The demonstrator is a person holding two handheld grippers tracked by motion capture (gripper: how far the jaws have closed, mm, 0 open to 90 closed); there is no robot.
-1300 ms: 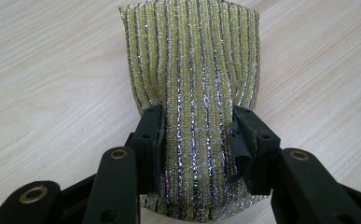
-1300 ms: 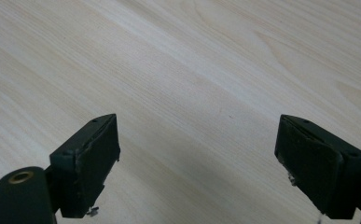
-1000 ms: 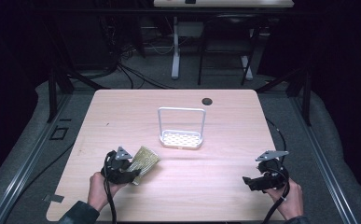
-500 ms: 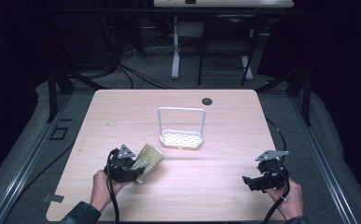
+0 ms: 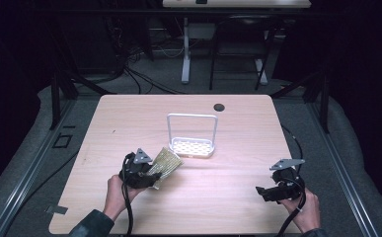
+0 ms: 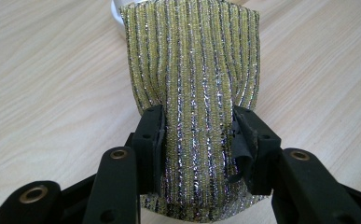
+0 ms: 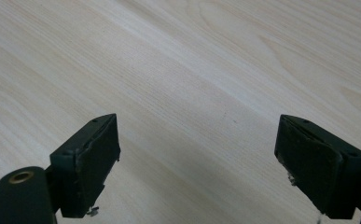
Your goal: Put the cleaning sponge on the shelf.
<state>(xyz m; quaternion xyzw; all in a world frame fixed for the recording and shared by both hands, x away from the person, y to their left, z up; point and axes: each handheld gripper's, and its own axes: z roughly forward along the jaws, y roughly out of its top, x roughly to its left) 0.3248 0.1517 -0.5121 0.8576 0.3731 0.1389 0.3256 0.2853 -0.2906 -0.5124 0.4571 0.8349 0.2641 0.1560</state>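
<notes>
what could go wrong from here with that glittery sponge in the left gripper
The left gripper pinches only the near end of the sponge, so the free end may sag or slip out. The white rack stands just ahead with an upright handle, which the sponge might snag or push. The right gripper is open and far off, unable to steady anything.

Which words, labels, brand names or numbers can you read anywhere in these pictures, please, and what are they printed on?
None can be read.
Sparkly yellow-green cloth held in the left gripper: woven stripes, no text.
White rack: plain, no label.
Wooden table: bare wood grain, no markings.
Right gripper: open, black pads, no print.
Tape on the floor: nothing legible on it.
</notes>
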